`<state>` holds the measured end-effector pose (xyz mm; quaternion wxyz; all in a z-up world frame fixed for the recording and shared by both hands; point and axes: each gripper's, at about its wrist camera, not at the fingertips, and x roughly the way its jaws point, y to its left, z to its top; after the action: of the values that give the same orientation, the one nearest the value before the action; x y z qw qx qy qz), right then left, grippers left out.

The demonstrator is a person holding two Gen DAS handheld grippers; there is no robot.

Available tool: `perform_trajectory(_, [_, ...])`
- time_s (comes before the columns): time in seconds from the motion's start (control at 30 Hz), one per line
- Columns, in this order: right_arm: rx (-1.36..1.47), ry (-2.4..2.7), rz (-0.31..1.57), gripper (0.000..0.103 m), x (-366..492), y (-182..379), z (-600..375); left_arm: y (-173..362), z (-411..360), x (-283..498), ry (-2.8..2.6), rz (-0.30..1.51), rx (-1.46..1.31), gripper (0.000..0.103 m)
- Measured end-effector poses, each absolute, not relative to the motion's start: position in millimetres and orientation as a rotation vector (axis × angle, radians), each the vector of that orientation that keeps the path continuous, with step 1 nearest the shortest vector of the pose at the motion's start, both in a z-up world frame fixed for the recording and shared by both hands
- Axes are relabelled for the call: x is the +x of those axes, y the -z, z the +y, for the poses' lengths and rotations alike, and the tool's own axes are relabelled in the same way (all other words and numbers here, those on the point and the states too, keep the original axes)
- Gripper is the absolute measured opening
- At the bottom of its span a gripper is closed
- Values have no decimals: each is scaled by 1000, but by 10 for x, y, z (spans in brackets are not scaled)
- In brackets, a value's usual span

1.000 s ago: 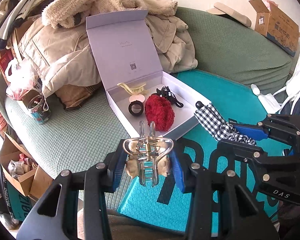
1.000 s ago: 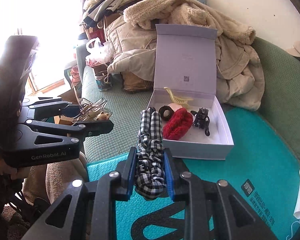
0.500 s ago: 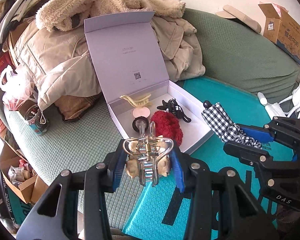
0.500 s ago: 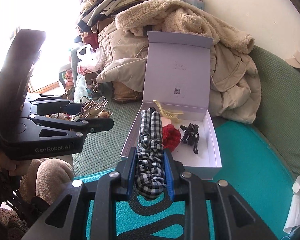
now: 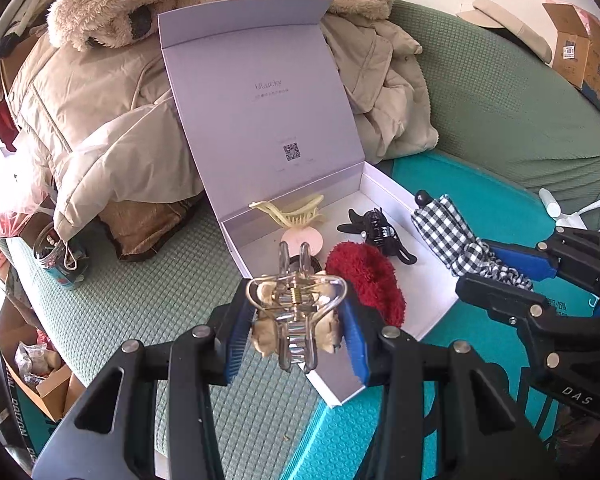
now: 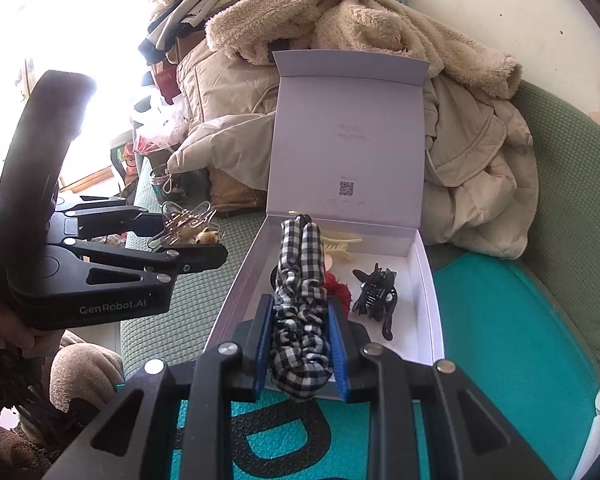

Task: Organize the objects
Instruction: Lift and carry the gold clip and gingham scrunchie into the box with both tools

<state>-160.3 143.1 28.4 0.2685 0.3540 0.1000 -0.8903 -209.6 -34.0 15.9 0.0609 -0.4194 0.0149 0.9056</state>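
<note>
My left gripper (image 5: 296, 328) is shut on a gold metal hair claw (image 5: 296, 308) with beige trim, held just over the near left edge of the open white box (image 5: 428, 292). My right gripper (image 6: 300, 344) is shut on a black-and-white checked scrunchie (image 6: 300, 288), which hangs over the box's near edge (image 6: 236, 292). Inside the box lie a cream hair claw (image 5: 292, 210), a black hair claw (image 5: 380, 232), a red fluffy scrunchie (image 5: 366, 276) and a pink round piece (image 5: 304, 240). The box lid (image 6: 348, 136) stands upright.
The box rests on a green sofa (image 5: 140, 304) beside a teal bubble mailer (image 6: 508, 320). Piled coats (image 5: 92, 112) lean behind the lid. A tin can (image 5: 60, 256) sits at the left. Cardboard boxes (image 5: 584, 48) stand at the far right.
Both grippers have moved forward toward the box with their loads still held. The box looks larger and nearer, and the checked scrunchie now hangs over its inside.
</note>
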Motion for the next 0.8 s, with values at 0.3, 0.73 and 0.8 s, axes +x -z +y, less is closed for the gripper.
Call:
perform_trajectory(0.3, [981, 2408, 261, 25, -2042, -72, 1481, 71, -348, -2612, -2722, 53, -1303, 40])
perform_trajectory(0.73, [984, 2416, 280, 25, -2551, 126, 1488, 302, -273, -3160, -2717, 76, -1317, 40])
perform_trajectory(0.8, [987, 2419, 280, 25, -2603, 151, 1494, 337, -271, -3220, -2716, 73, -1319, 40])
